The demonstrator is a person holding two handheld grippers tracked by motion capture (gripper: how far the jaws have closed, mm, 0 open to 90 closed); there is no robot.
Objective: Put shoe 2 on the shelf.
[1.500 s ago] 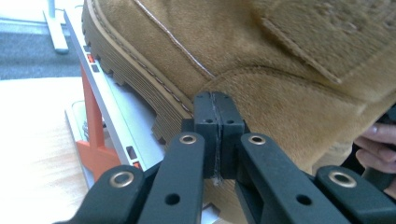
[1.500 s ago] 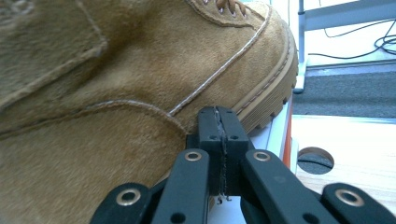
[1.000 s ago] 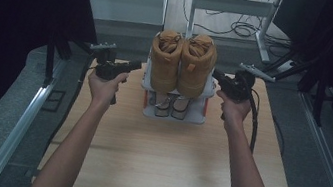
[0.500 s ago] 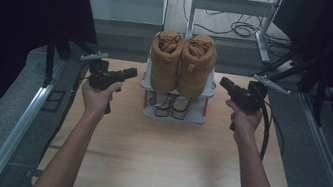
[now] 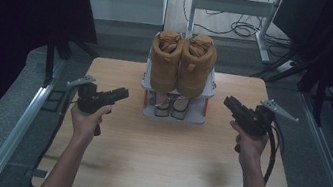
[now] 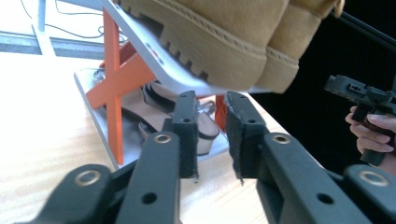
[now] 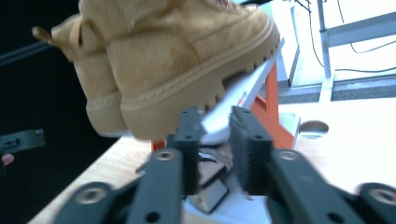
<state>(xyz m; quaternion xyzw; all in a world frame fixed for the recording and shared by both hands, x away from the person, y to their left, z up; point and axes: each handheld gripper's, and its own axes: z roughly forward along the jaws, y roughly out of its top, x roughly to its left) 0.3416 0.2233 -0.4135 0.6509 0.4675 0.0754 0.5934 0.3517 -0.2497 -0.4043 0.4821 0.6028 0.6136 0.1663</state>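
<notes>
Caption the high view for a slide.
Two hand-held grippers, left and right, flank a shoe rack topped with tan boots.

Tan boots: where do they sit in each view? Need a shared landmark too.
High view: tan boots top centre, on the rack's upper shelf.
Left gripper view: tan boots fill the top, above the jaws.
Right gripper view: tan boots upper left.
Shared landmark: orange rack brace, a sliver in the high view.

Lab: curtained rig table (image 5: 164, 159), cables (image 5: 245, 30)
</notes>
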